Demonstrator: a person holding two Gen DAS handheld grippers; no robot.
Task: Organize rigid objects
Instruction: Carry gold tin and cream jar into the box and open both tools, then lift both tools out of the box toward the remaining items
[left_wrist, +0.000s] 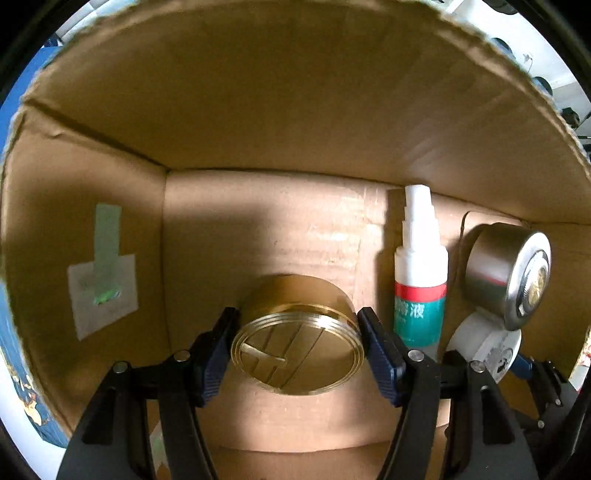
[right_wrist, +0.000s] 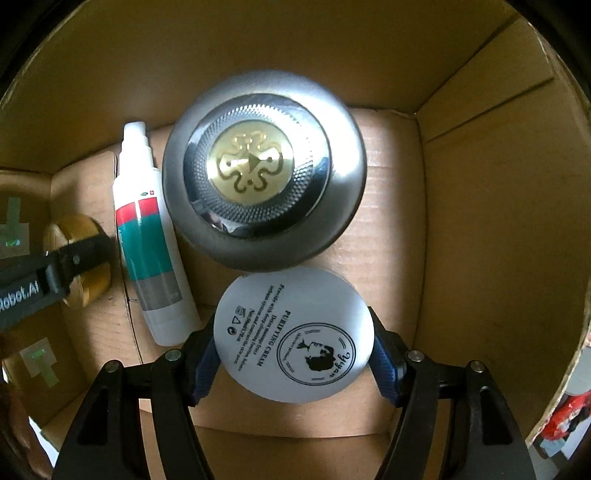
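Left gripper (left_wrist: 297, 334) half-open, clamped on gold jar (left_wrist: 299, 332); right gripper (right_wrist: 293, 349) grasping white cream jar (right_wrist: 293, 332), both low inside cardboard box (right_wrist: 480, 184).

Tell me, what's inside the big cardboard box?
Inside the cardboard box are a silver round jar, a white spray bottle, a gold tin and a white cream jar. The floor beneath them is covered.
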